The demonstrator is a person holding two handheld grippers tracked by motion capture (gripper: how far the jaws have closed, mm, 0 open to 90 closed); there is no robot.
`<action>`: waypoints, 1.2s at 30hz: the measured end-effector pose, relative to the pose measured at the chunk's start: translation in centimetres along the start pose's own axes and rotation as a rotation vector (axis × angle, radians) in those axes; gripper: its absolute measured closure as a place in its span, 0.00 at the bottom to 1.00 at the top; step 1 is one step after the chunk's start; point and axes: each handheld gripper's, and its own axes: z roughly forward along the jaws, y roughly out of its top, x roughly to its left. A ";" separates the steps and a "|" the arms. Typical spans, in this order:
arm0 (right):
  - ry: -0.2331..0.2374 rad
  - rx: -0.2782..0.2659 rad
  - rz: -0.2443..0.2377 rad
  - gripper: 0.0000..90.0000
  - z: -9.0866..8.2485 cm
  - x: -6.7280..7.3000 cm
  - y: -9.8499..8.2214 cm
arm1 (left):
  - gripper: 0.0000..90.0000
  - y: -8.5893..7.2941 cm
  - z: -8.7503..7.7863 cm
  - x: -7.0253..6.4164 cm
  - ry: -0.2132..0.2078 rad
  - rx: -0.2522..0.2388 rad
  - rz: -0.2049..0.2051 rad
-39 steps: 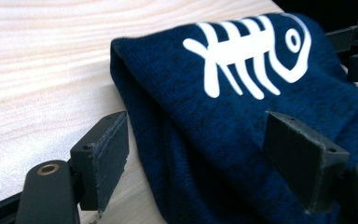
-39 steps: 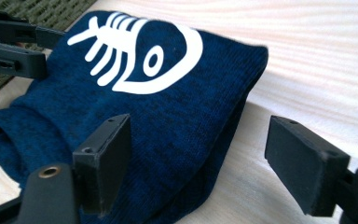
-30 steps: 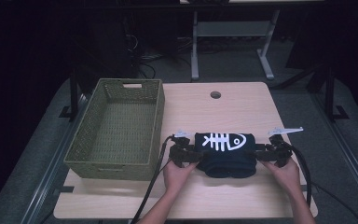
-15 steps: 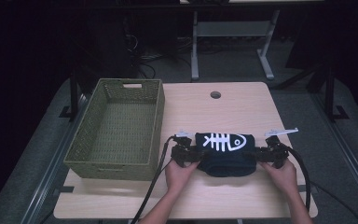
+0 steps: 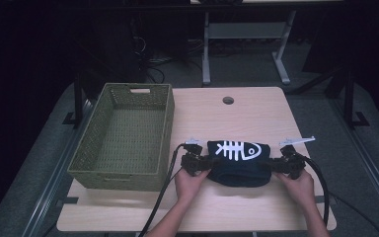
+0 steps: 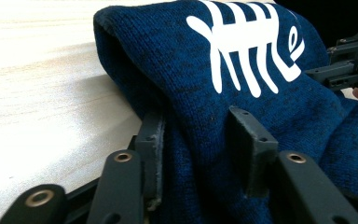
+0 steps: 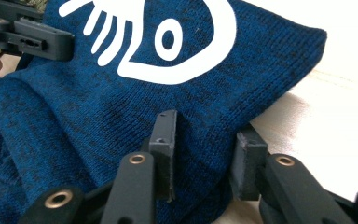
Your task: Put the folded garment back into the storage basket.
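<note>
Pale wooden surface (image 5: 237, 113) beside a green basket (image 5: 128, 133): left tongs (image 5: 201, 163) and right tongs (image 5: 276, 165), jaws just closing, clamp a folded blue knit (image 5: 239, 165) at opposite ends; lifting evenly should keep it folded.

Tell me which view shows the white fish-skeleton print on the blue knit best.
The high view: the whole fish-skeleton print lies in frame on the folded blue knit, head to tail. The left gripper view catches the ribs and part of the head close up; the right gripper view gives the head with its eye.
</note>
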 end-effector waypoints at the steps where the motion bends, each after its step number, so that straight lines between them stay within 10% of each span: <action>1: 0.000 0.001 0.001 0.76 0.0 0.1 0.0 | 0.69 0.0 0.0 0.0 0.001 0.000 -0.001; 36: -0.016 -0.083 -0.059 0.84 -4.3 3.6 1.5 | 0.81 2.9 -3.9 -2.8 -0.034 -0.037 0.056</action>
